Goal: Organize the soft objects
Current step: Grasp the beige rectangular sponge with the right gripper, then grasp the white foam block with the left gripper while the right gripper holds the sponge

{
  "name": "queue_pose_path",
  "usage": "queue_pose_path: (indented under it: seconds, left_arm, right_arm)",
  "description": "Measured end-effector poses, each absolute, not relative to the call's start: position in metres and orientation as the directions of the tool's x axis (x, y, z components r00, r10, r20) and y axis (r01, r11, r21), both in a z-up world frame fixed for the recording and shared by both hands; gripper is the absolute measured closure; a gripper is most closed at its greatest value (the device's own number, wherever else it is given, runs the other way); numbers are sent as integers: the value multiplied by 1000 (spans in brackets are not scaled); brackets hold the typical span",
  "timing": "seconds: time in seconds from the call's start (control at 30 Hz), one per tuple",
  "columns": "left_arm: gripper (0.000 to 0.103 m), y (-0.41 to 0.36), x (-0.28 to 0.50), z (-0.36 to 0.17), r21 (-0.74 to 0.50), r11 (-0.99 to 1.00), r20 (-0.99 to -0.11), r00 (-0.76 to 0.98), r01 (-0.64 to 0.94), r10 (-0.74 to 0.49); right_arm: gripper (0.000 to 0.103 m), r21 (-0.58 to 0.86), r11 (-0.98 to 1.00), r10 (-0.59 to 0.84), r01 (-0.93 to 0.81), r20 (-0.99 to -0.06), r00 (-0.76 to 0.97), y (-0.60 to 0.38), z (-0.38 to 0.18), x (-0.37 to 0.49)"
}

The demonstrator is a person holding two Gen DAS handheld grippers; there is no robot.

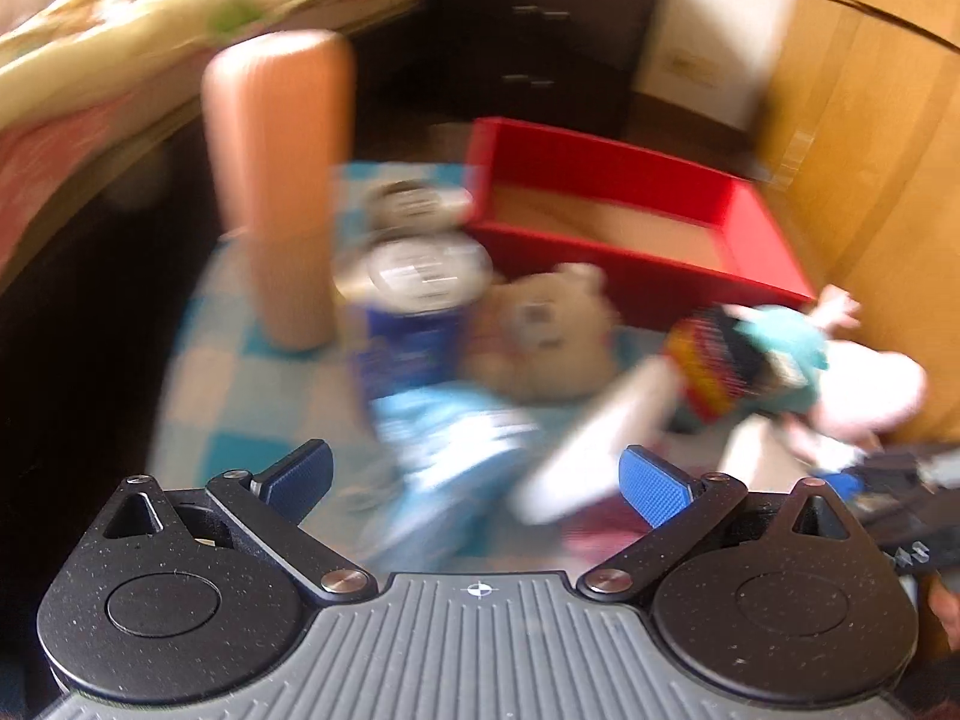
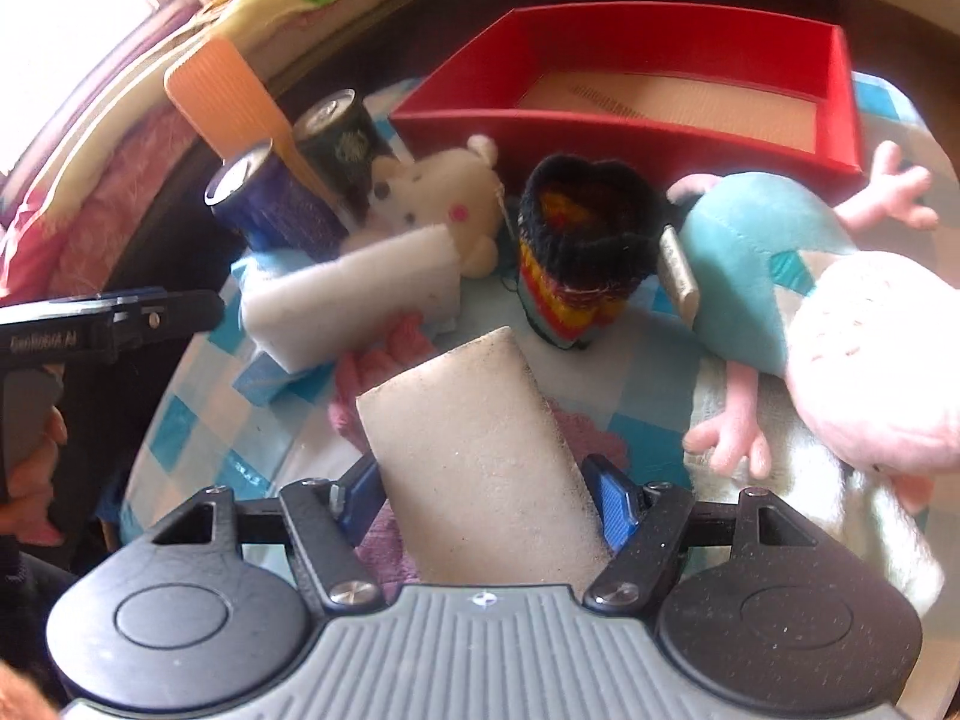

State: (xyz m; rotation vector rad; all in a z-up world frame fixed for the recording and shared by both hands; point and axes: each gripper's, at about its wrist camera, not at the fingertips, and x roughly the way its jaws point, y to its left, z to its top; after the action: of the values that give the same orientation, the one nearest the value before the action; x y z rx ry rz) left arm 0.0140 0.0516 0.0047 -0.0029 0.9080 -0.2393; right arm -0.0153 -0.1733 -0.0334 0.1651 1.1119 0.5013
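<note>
Two grippers: my right gripper (image 2: 486,489) clamps grey-white rectangular foam sponge (image 2: 474,456); my left gripper (image 1: 474,474) spread wide, holding nothing, view blurred. Beyond sponge: striped knitted pouch (image 2: 576,264), cream plush bear (image 2: 444,204), pink pig plush in teal dress (image 2: 780,276), red open cardboard box (image 2: 630,138) behind.

1. The sponge block (image 2: 480,456), lower centre of the right wrist view, looks matt, porous and speckled.
2. The red box (image 2: 630,120) has smooth card walls.
3. The knitted pouch (image 2: 576,252) is coarse wool.
4. The pig plush (image 2: 780,276) is soft fleece.
5. The cans (image 2: 264,204) have glossy metal tops.
</note>
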Motion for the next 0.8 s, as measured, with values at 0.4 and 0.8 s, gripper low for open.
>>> queue_pose_path:
  seconds: [0.4, 0.8]
  left_arm:
    - [26, -10, 36, 1, 22, 904, -771, 583, 426, -256]
    - [69, -12, 36, -29, 39, 906, -835, 512, 422, -202]
  right_arm:
    - [53, 414, 873, 484, -257, -800, 356, -192, -29, -24]
    - [52, 430, 867, 497, -252, -788, 364, -197, -24, -27]
